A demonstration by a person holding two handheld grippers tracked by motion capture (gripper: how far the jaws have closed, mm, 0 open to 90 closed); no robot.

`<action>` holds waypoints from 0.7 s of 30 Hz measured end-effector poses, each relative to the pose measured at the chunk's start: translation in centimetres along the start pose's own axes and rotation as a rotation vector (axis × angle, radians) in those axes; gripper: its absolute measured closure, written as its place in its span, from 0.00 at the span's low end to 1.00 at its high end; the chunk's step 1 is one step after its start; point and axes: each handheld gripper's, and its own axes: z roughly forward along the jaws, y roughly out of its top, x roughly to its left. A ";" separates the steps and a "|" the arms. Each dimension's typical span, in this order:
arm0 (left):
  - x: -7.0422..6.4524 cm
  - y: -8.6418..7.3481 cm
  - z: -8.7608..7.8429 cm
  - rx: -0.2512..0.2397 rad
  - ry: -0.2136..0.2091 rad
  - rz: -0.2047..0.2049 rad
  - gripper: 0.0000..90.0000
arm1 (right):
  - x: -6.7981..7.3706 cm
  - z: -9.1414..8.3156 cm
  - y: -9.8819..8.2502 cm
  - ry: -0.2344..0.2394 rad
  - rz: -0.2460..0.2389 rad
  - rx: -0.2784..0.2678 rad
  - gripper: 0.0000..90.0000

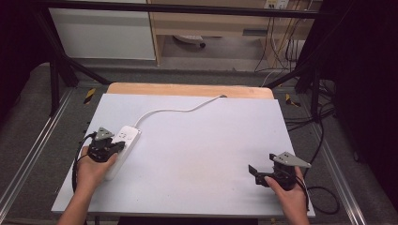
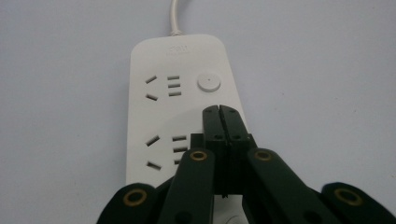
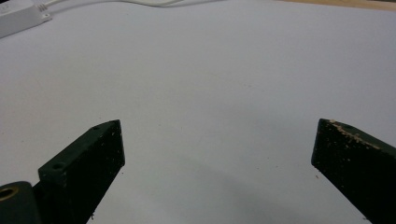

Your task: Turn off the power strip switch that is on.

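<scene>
We hold the left gripper (image 2: 219, 108) w/ jaws pressed together over the power strip (image 2: 180, 107) at table's left; right gripper (image 3: 217, 140) spread, idle. Strip's rigid, light, slick plastic — we'd grab across its narrow sides.

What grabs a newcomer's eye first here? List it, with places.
The white power strip at the left of the pale table, its cord snaking to the far edge. The left gripper hangs right over it, jaws pressed together just below the round button. At the table's right, the right gripper gapes wide over bare surface.
</scene>
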 end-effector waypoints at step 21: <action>0.5 -0.4 -0.3 -0.038 0.027 -0.028 1.00 | -0.1 0.1 0.0 -0.002 0.001 0.001 0.04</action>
